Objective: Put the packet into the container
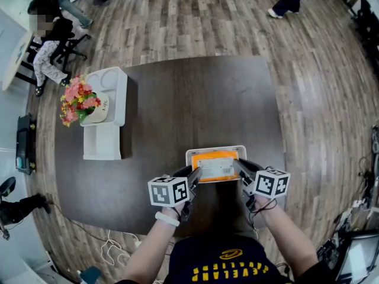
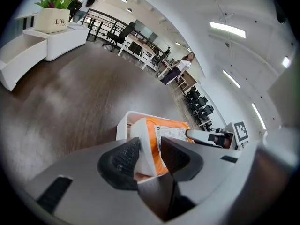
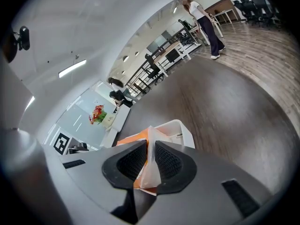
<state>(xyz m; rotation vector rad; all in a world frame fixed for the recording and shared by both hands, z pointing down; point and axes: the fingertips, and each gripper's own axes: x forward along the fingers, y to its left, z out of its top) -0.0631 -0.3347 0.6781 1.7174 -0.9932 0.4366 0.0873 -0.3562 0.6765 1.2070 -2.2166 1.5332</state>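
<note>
Over the white container (image 1: pixel 216 148), we hold the orange packet (image 1: pixel 215 165) by both ends, left claw (image 1: pixel 193 177) and right claw (image 1: pixel 239 168) each pinching an edge, probably so it goes in flat.

The dark table (image 1: pixel 195 99) is lying bare beyond the container (image 1: pixel 216 149), so a hand is getting a wide, open way in from the far side. Over the container the packet (image 1: pixel 214 165) is covering nearly the whole opening, blocking any reach down into it. The left gripper (image 1: pixel 195 175) and the right gripper (image 1: pixel 240 167) are crowding its two ends, each pinching a packet edge. Well left of the container and farther back, a white shelf (image 1: pixel 103 141) with a flower pot (image 1: pixel 98 111) is standing, leaving open tabletop between. Right of the container, the table is running free to its edge.
</note>
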